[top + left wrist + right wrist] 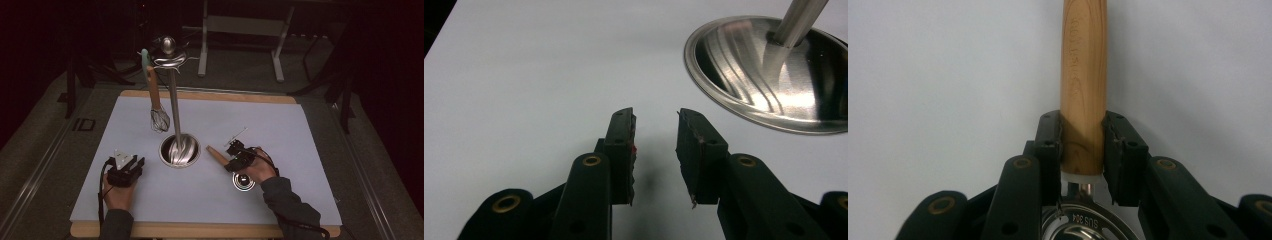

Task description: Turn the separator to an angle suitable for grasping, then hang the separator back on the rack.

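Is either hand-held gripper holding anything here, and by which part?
The right hand-held gripper clamps the wooden handle of a steel utensil, near its metal end. The left hand-held gripper holds nothing.

The stamp "SUS304" stands on the steel part just below the wooden handle, seen in the right gripper view between the right tongs, whose pads press on that handle; it reads sideways, its last characters small but legible; along the wooden handle itself runs a line of letters burned or pressed into the grain, turned lengthwise, too faint and blurred to spell out, perhaps a maker's name; in the high view, a dark plate on the floor left of the desk bears pale marks that look like "ID".
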The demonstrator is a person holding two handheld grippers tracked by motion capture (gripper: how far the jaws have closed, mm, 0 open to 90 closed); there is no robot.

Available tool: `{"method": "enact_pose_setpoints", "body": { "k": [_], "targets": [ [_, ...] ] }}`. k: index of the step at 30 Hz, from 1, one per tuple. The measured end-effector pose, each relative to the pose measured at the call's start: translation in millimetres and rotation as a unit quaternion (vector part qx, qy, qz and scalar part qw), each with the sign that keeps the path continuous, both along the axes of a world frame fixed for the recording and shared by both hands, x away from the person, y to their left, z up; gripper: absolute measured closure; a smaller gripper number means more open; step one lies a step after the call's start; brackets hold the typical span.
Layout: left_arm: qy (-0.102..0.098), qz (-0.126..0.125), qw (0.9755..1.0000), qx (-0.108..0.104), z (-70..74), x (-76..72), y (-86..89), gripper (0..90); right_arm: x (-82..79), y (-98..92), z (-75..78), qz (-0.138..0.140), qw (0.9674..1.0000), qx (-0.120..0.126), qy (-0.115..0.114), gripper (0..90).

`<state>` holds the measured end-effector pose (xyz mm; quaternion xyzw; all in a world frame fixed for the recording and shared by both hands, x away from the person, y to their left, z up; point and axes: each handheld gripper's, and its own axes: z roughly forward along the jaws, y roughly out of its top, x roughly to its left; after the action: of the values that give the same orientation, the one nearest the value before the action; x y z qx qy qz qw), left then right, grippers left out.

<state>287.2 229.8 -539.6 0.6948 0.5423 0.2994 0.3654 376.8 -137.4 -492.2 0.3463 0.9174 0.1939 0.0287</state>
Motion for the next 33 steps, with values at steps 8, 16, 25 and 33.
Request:
{"method": "enact_pose_setpoints", "body": {
  "k": [8,16,25,33],
  "targets": [
    [0.001,0.0,1.0,0.001,-0.1,0.4,0.1,68.3,0.7,-3.3,10.4,-0.007,0.9995,0.027,-0.012,70.9],
    [0.001,0.0,1.0,0.0,-0.1,0.4,0.0,68.3,-0.5,-2.9,21.8,-0.009,0.998,0.054,-0.031,70.9],
    [0.002,0.001,1.0,0.001,-0.1,0.6,0.0,68.3,-1.8,-3.6,45.6,0.005,0.9917,0.11,-0.066,70.9],
    [0.003,0.002,1.0,0.002,0.0,0.5,0.0,68.2,-6.0,-2.2,63.9,0.034,0.9803,0.165,-0.103,70.9]
  ]
}}
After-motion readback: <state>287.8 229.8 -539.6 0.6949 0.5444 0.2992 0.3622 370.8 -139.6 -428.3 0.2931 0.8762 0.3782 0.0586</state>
